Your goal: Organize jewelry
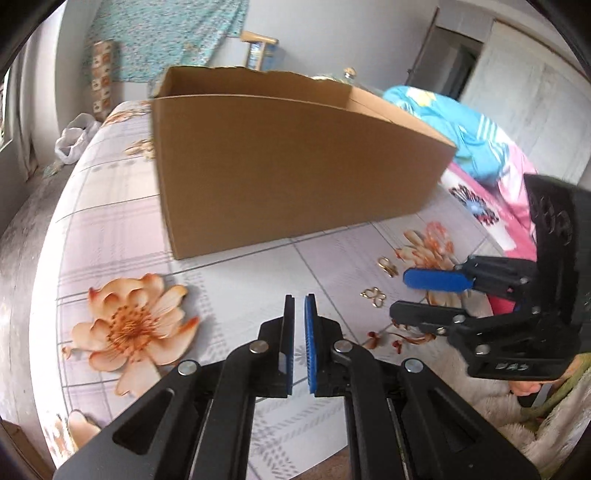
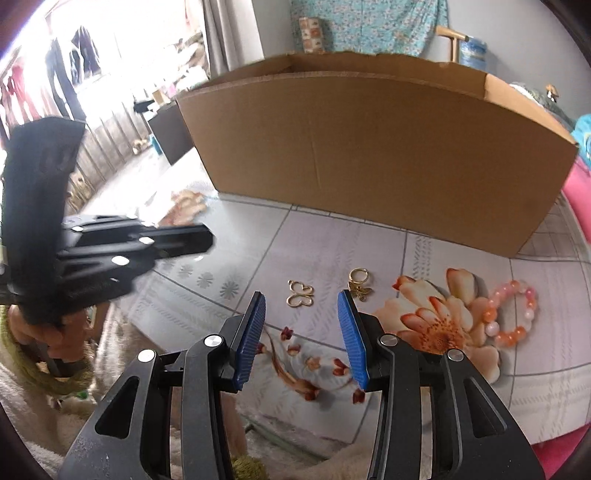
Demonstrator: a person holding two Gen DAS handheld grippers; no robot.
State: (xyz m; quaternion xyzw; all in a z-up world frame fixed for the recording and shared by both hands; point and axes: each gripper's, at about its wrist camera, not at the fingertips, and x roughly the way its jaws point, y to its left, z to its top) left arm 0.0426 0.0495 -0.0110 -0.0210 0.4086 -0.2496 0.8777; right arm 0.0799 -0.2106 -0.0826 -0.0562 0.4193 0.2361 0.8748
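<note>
**Right wrist view: jewelry on the flowered sheet, both grippers empty**

Right wrist view looks along the right gripper (image 2: 301,299), whose blue pads stand apart with nothing between them. Just beyond its tips, on the flowered bedsheet (image 2: 369,240), lies a gold butterfly pendant (image 2: 300,294). Beside the right pad sits a gold ring (image 2: 358,275) touching a small gold bee charm (image 2: 360,291). Farther right, well apart from the gripper, a pink bead bracelet (image 2: 513,314) lies over a printed flower. That makes four pieces: one pendant, one ring, one charm, one bracelet.

The left gripper (image 1: 299,301) has its jaws drawn nearly together, holding nothing, over bare sheet to the left of the gold pieces.

Behind the jewelry stands one open cardboard box (image 2: 369,147) on the bed. A blue and pink quilt (image 1: 461,129) is heaped to the right; a turquoise patterned cloth (image 2: 369,26) hangs on the grey wall, and clothes (image 2: 59,74) hang by a bright window at left.
</note>
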